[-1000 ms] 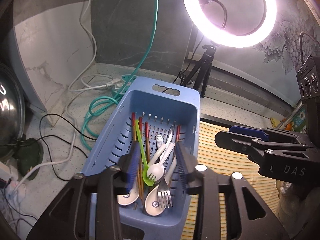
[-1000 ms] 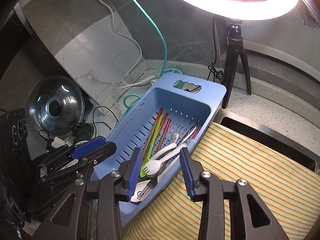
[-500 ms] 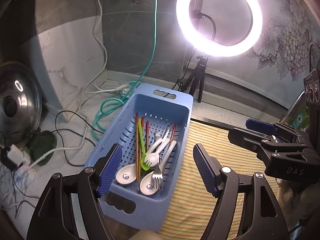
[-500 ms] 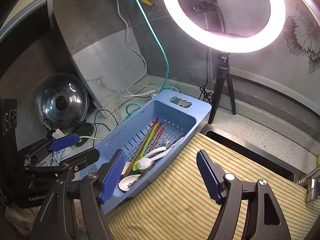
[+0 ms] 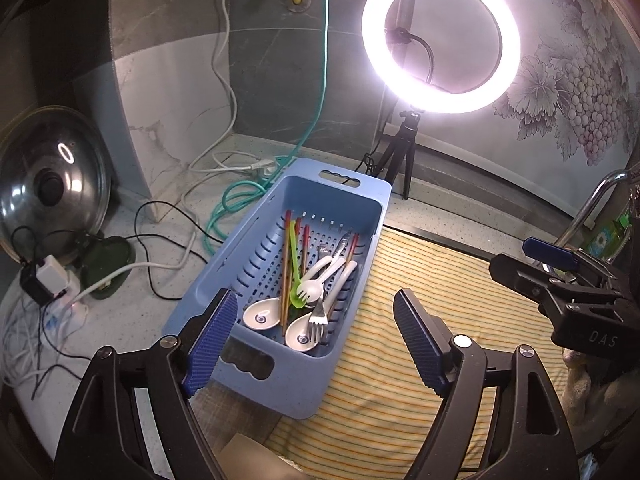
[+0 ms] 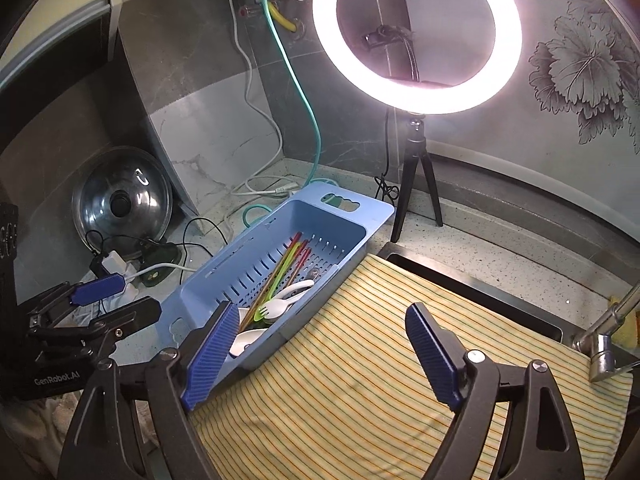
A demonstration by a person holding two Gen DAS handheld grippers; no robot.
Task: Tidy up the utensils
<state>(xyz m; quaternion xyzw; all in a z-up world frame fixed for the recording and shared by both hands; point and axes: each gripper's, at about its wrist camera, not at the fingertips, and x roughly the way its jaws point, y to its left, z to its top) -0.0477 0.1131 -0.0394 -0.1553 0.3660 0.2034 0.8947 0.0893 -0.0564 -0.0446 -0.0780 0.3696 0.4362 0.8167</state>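
Blue slotted basket (image 5: 362,196) on the counter, its right edge against the striped yellow cloth (image 5: 432,280) that covers the sink. Inside I see two white soup spoons (image 5: 262,314), a white spork (image 5: 310,289), a green spork (image 5: 295,264), a steel fork (image 5: 319,314) and several red-tipped chopsticks (image 5: 286,264), all lying lengthwise and overlapping toward the near end. The far half of the basket floor is mostly bare. Left of the basket, cables (image 5: 168,240) and a teal hose (image 5: 236,204) crowd the counter; a pot lid (image 5: 52,184) leans on the wall. A ring light (image 5: 440,36) on a tripod stands just behind the basket's far right corner. The cloth to the right offers a broad flat surface, bounded by the faucet (image 6: 608,332).

My left gripper (image 5: 316,340) hovers above the basket's near end, fingers spread wide, holding nothing, touching nothing. My right gripper (image 6: 320,352) hangs over the cloth beside the basket, likewise spread wide and empty.
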